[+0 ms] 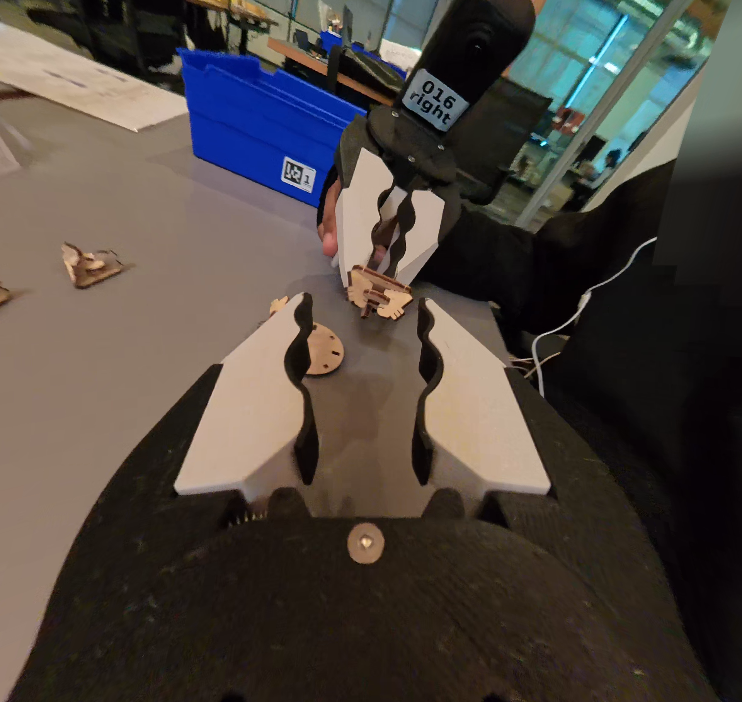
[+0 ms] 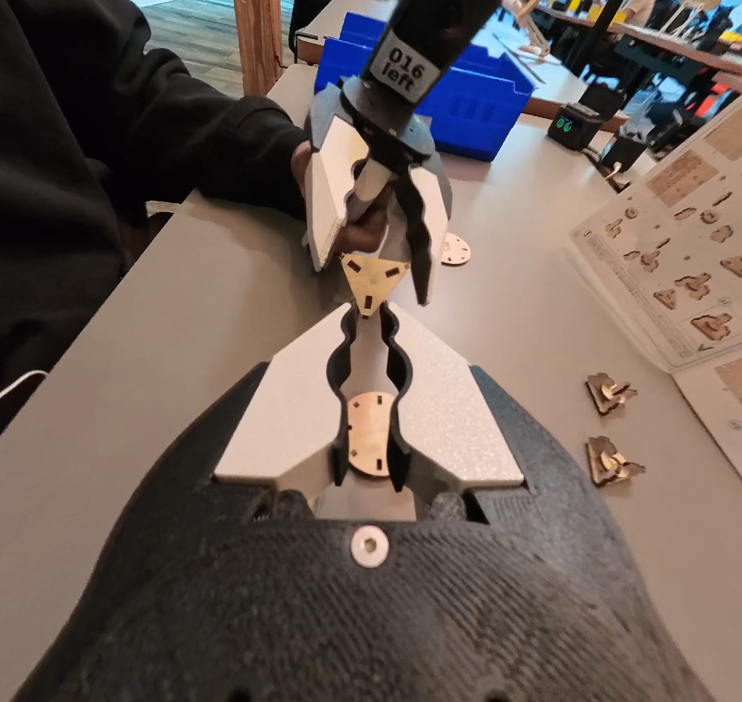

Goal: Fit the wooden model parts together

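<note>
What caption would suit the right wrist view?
Right gripper pinches a corner of a triangular wooden piece, the open left gripper opposite, above a grey table.

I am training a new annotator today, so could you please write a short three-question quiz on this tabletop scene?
1. True or false: the left gripper is clamped on the round wooden disc.
2. What shape is the wooden piece pinched at one corner by the right gripper?
3. Multiple choice: the blue bin is A) on the grey table; B) on the floor; C) held by a gripper.

Key
1. False: its fingers stand wide apart, and the disc lies flat on the table beside its left finger.
2. A triangle.
3. A.
</note>
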Demonstrator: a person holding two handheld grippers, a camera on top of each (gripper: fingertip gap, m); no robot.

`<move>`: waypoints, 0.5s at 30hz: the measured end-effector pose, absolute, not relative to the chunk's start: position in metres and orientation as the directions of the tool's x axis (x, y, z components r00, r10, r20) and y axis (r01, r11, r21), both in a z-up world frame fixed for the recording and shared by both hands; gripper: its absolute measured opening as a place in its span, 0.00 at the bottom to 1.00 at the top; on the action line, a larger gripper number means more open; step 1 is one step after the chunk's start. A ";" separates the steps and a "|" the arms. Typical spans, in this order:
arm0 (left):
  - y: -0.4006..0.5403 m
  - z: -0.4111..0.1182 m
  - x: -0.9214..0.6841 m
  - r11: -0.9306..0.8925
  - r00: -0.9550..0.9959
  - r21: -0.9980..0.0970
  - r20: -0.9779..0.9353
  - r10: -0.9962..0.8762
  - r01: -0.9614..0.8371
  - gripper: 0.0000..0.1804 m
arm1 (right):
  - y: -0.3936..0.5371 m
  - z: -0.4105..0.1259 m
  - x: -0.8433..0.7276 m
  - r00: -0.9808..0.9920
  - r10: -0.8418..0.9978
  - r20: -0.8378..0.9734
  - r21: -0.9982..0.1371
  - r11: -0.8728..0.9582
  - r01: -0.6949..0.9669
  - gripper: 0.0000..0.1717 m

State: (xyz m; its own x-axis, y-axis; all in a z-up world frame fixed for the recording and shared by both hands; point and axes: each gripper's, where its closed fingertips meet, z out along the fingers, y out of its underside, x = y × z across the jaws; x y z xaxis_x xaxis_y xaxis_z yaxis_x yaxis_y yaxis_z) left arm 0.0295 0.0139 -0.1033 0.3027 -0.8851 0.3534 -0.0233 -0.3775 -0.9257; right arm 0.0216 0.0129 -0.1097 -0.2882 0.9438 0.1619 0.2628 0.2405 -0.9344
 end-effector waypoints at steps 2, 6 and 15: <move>0.015 -0.101 0.029 -0.303 0.337 -0.952 0.273 -0.901 -0.041 0.27 | 0.012 -0.112 0.022 -0.295 0.950 0.100 -0.937 0.190 0.294 0.06; 0.015 -0.103 0.027 -0.258 0.361 -0.963 0.214 -0.908 -0.079 0.19 | 0.013 -0.117 0.023 -0.290 0.957 0.003 -0.932 0.107 0.346 0.06; 0.011 -0.109 0.031 -0.302 0.327 -0.949 0.258 -0.909 -0.091 0.20 | 0.009 -0.118 0.024 -0.312 0.949 -0.038 -0.931 0.080 0.356 0.06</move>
State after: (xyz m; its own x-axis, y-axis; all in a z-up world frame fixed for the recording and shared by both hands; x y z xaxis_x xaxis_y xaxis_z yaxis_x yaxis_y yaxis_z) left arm 0.0310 0.0110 -0.1087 0.3265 -0.9093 0.2579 -0.0909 -0.3018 -0.9490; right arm 0.0244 0.0088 -0.1183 -0.3123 0.9492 -0.0381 0.3562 0.0798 -0.9310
